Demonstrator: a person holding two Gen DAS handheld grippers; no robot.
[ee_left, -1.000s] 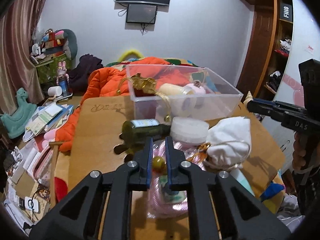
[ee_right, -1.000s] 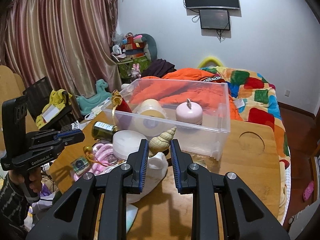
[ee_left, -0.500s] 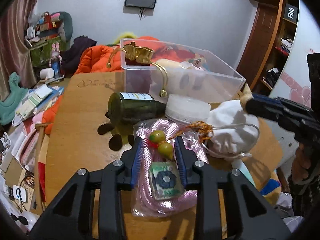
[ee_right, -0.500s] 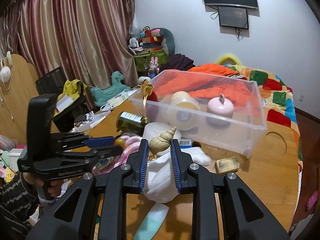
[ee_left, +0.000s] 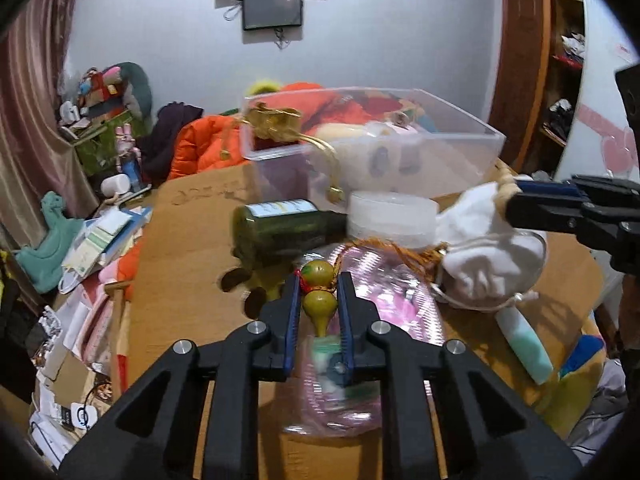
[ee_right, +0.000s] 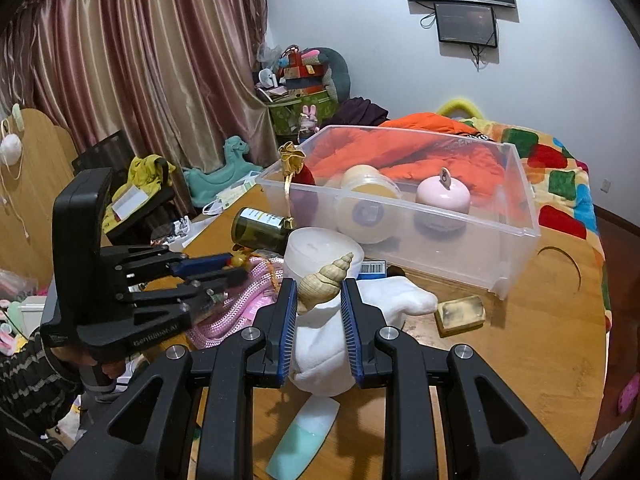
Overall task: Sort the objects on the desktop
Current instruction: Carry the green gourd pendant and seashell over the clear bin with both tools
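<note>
Two tongs | left [ee_left: 318, 300] clamps gourd charm [ee_left: 319, 294], stem toward camera | right [ee_right: 319, 306] clamps shell [ee_right: 324, 282], tip up-right

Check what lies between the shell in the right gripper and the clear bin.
The shell in the right gripper has the white round container directly ahead of it, before the clear bin. The bin's top is open, so lifting over should clear it.

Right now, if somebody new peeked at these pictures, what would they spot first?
Probably the spiral seashell pinched in the right claw, above a white cloth bag. Next, the little green gourd charm squeezed in the left claw over a pink rope bundle. Behind both sits the clear plastic bin on the table.
</note>
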